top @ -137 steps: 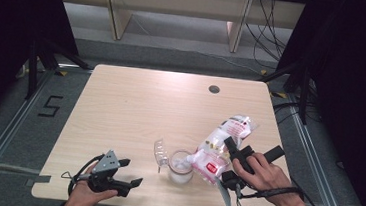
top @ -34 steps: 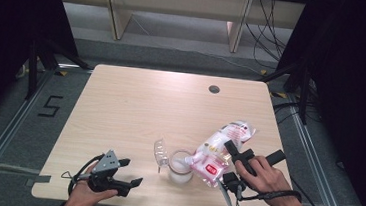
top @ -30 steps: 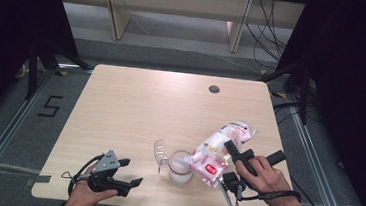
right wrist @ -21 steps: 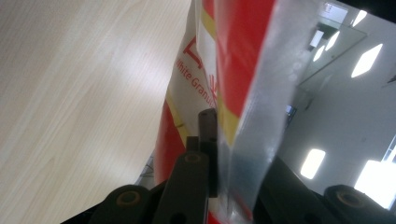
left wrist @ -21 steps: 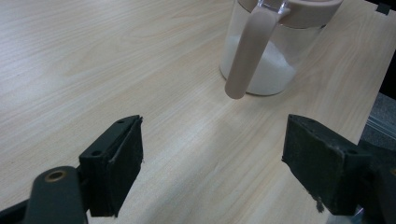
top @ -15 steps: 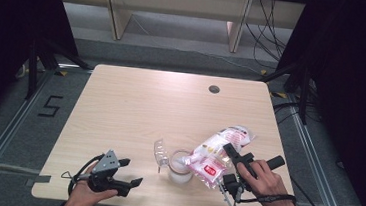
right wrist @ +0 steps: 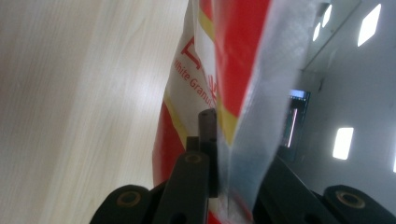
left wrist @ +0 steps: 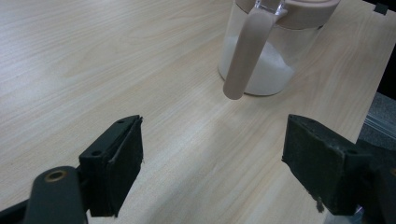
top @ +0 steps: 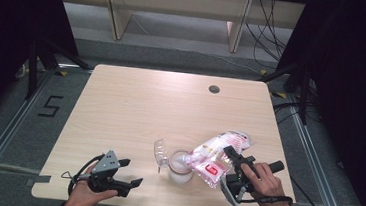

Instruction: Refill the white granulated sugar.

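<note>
A clear jar (top: 180, 170) with a pinkish rim holds white granules; its clear lid (top: 159, 151) stands flipped open at its left. A red, yellow and white bag (top: 214, 153) lies tilted with its low end over the jar's mouth. My right gripper (top: 230, 163) is shut on the bag's near edge. In the right gripper view the jaws (right wrist: 215, 140) pinch the bag (right wrist: 219, 56). My left gripper (top: 130, 172) rests open near the table's front edge, left of the jar. The left gripper view has its jaws (left wrist: 212, 149) wide apart, with the jar (left wrist: 266, 65) and its pink strap (left wrist: 245, 51) ahead.
The light wooden table (top: 145, 110) has a round cable hole (top: 214, 89) near its far edge. Black stands and cables flank the table on the floor. Shelving legs stand behind it.
The right hand with the bag has crept slightly toward the table's front edge and the jar. The left gripper has stayed where it was.
</note>
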The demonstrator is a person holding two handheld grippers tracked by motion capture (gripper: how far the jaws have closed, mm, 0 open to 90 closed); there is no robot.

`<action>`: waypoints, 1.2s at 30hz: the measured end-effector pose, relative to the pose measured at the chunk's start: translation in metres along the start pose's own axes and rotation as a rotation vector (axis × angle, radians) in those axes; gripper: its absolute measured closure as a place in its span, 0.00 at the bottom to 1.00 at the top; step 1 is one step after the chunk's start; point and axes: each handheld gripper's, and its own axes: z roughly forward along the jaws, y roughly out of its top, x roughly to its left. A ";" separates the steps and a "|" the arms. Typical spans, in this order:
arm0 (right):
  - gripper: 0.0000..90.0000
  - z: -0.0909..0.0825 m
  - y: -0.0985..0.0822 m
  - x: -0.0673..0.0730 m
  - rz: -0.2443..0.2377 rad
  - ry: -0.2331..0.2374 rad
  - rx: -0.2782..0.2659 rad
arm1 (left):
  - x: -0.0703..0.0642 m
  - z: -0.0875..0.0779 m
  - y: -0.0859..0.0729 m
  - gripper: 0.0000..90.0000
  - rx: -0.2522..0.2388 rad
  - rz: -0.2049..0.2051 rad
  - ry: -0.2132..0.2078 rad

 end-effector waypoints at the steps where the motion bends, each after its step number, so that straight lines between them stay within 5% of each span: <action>1: 0.99 0.000 -0.001 0.000 0.022 -0.004 0.000 | 0.000 0.000 0.000 0.22 0.000 0.002 0.000; 3: 0.99 0.000 -0.004 0.001 0.083 0.014 -0.008 | 0.001 0.000 0.000 0.22 0.005 0.006 -0.004; 5: 0.99 0.001 -0.003 0.000 0.078 0.011 -0.020 | 0.000 0.000 0.000 0.22 0.006 0.008 0.000; 6: 0.99 0.001 -0.003 0.005 0.145 0.024 -0.009 | 0.000 0.000 0.000 0.22 0.005 0.007 0.000; 9: 0.99 0.006 -0.001 0.004 0.118 0.033 -0.029 | 0.000 -0.001 0.000 0.22 0.014 -0.014 -0.008; 12: 0.99 0.010 -0.002 0.010 0.211 0.046 -0.030 | 0.000 -0.001 0.000 0.22 0.014 -0.012 -0.008; 14: 0.99 0.015 -0.002 0.010 0.175 0.047 -0.026 | 0.000 0.000 0.000 0.22 0.008 -0.018 -0.008; 16: 0.99 0.017 -0.004 0.010 0.190 0.044 -0.023 | 0.000 0.001 0.000 0.22 0.003 -0.017 0.000; 17: 0.99 0.020 -0.006 0.009 0.211 0.053 -0.033 | 0.000 0.000 0.000 0.22 0.005 -0.015 -0.002; 18: 0.99 0.020 -0.008 0.012 0.289 0.054 -0.023 | 0.000 0.000 0.000 0.22 0.006 -0.012 0.001; 20: 0.99 0.024 -0.011 0.007 0.265 0.046 -0.036 | -0.001 0.000 0.000 0.22 0.001 -0.020 -0.007; 22: 0.99 0.028 -0.017 0.006 0.343 0.051 -0.038 | 0.000 0.000 0.000 0.22 0.001 -0.019 -0.007; 25: 0.99 0.030 -0.023 0.004 0.354 0.049 -0.045 | -0.001 -0.001 0.000 0.22 -0.001 -0.018 0.000; 27: 0.99 0.031 -0.029 0.008 0.463 0.060 -0.044 | 0.001 -0.001 0.000 0.22 -0.002 0.004 -0.002; 36: 0.99 0.038 -0.041 0.020 0.538 0.105 -0.021 | 0.001 -0.001 0.001 0.22 0.005 0.016 -0.006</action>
